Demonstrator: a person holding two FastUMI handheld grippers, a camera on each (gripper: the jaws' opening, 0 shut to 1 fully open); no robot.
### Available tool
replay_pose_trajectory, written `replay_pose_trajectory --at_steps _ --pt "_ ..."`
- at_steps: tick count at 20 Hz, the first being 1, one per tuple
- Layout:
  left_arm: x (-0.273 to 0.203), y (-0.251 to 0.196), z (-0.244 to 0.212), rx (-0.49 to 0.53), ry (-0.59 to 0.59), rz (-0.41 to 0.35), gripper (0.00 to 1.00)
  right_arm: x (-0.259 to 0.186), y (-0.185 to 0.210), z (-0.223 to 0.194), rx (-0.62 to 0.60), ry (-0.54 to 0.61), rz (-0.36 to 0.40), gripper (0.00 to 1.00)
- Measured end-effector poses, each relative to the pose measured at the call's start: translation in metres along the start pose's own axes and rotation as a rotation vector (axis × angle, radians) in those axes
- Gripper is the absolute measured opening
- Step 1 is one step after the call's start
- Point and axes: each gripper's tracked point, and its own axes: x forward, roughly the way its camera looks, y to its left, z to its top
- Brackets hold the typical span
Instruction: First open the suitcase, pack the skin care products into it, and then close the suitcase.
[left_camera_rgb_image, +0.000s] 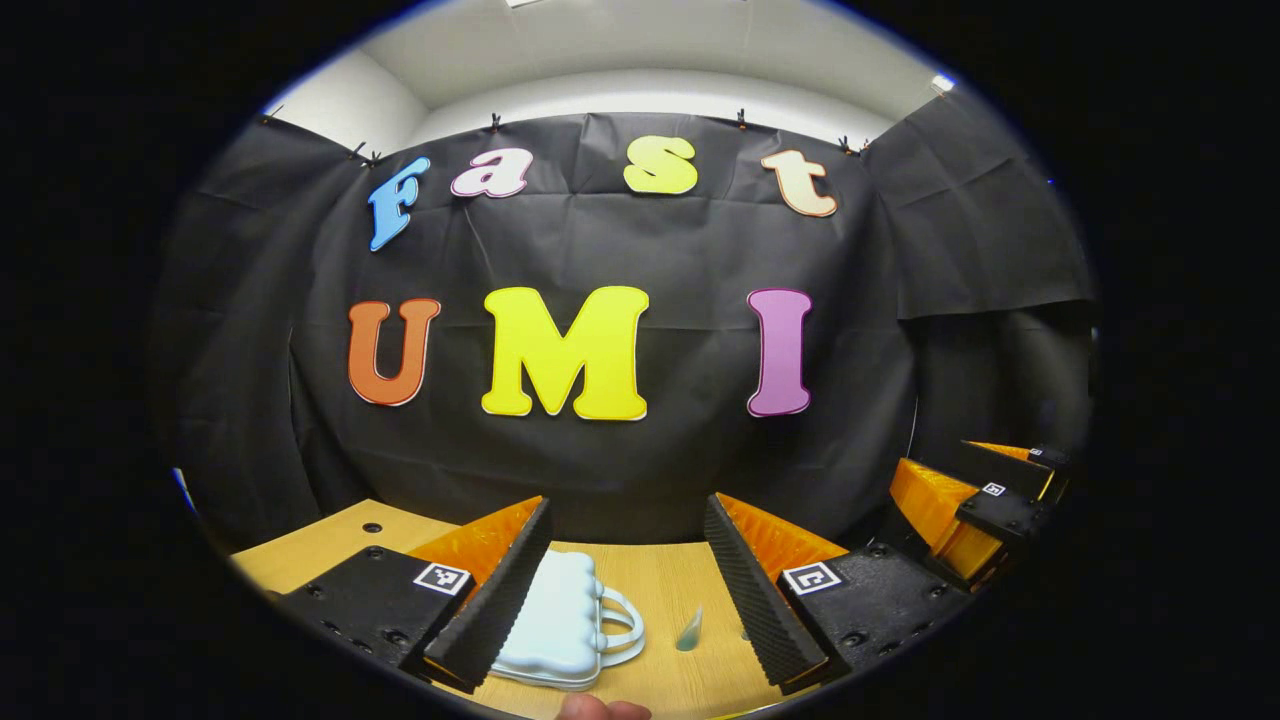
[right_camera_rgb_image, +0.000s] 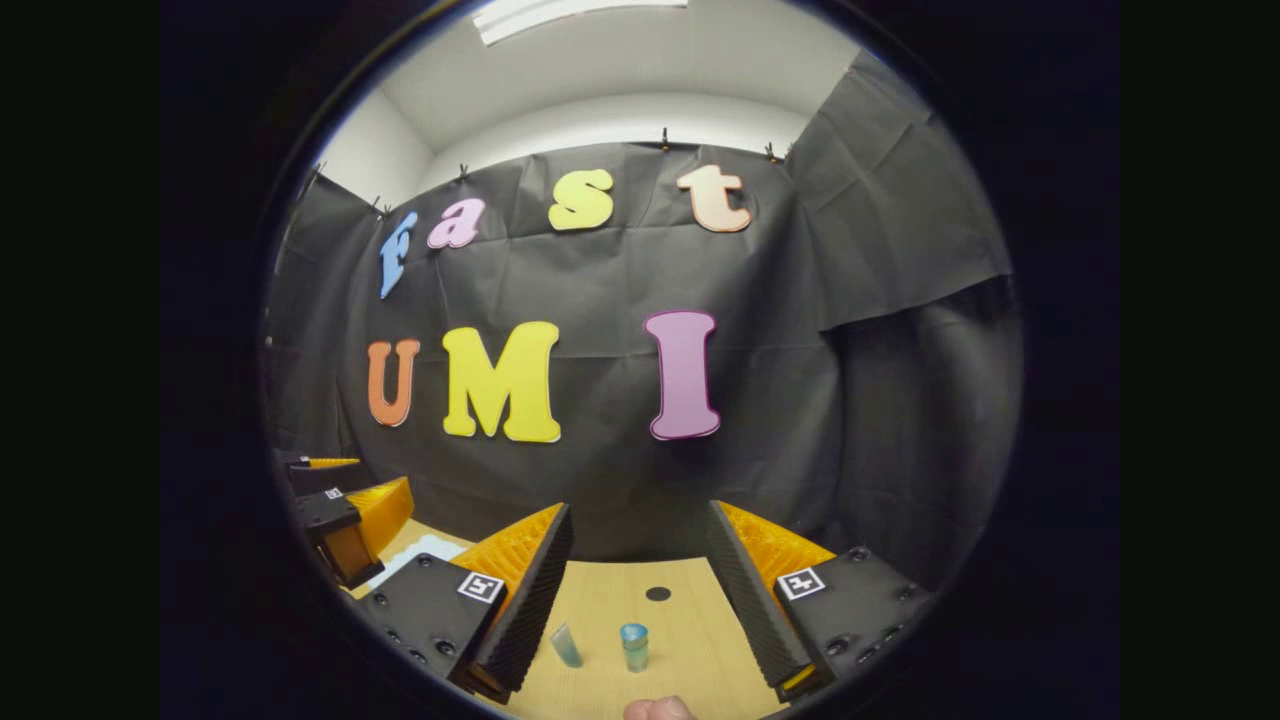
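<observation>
A small pale blue suitcase (left_camera_rgb_image: 560, 620) lies closed on the wooden table (left_camera_rgb_image: 650, 580), its white handle toward the right; its left part is hidden behind my left finger. My left gripper (left_camera_rgb_image: 625, 590) hovers open above it, with nothing between its fingers. A small teal tube (left_camera_rgb_image: 690, 632) lies just right of the case. In the right gripper view the same teal tube (right_camera_rgb_image: 566, 645) lies beside a little upright bottle with a blue cap (right_camera_rgb_image: 634, 646). My right gripper (right_camera_rgb_image: 640, 600) is open above these two, holding nothing. A corner of the suitcase (right_camera_rgb_image: 425, 552) shows at the left.
The other gripper appears at the right edge of the left gripper view (left_camera_rgb_image: 985, 505) and at the left edge of the right gripper view (right_camera_rgb_image: 345, 520). A dark round hole (right_camera_rgb_image: 658, 593) marks the table. A fingertip (left_camera_rgb_image: 600, 708) shows at the bottom. Black cloth walls stand close behind.
</observation>
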Motion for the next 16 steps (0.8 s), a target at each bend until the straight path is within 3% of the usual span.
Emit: replay_pose_trajectory --at_steps 9,11,16 --pt "0.002 -0.003 -0.018 0.02 0.039 0.001 0.97 0.005 -0.007 -0.021 0.017 0.043 0.017 0.8" --pt "0.004 -0.013 -0.027 0.053 0.062 -0.041 0.97 0.005 -0.013 -0.025 0.016 0.052 0.013 0.8" --pt "0.014 -0.034 -0.099 0.293 0.236 -0.207 1.0 0.0 -0.046 -0.046 -0.032 0.095 -0.025 0.8"
